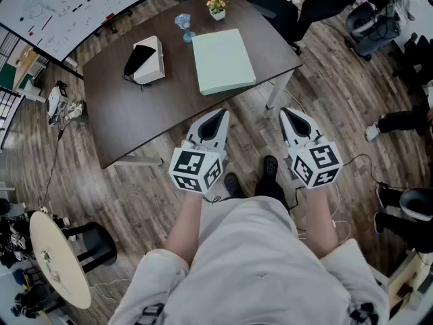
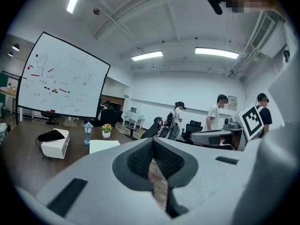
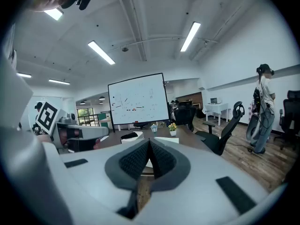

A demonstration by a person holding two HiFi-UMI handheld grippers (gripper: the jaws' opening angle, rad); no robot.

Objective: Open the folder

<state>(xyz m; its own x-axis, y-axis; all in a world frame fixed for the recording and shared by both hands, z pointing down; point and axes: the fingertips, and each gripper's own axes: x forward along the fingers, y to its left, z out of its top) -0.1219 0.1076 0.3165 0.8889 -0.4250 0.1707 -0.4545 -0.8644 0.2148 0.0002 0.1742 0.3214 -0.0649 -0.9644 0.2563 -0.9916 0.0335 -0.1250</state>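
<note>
A pale green folder lies closed and flat near the front right corner of the dark wooden table; it shows too in the left gripper view as a pale slab. My left gripper hovers short of the table's near edge, shut with nothing in it. My right gripper hangs beside it over the floor, also shut and empty. Both sit below and in front of the folder, apart from it. In each gripper view the dark ribbed pads meet with no gap.
On the table stand a white box with a black item on top, a small blue lamp-like ornament and a little flower pot. Office chairs crowd the far right. A whiteboard stands far left. People stand in the room's background.
</note>
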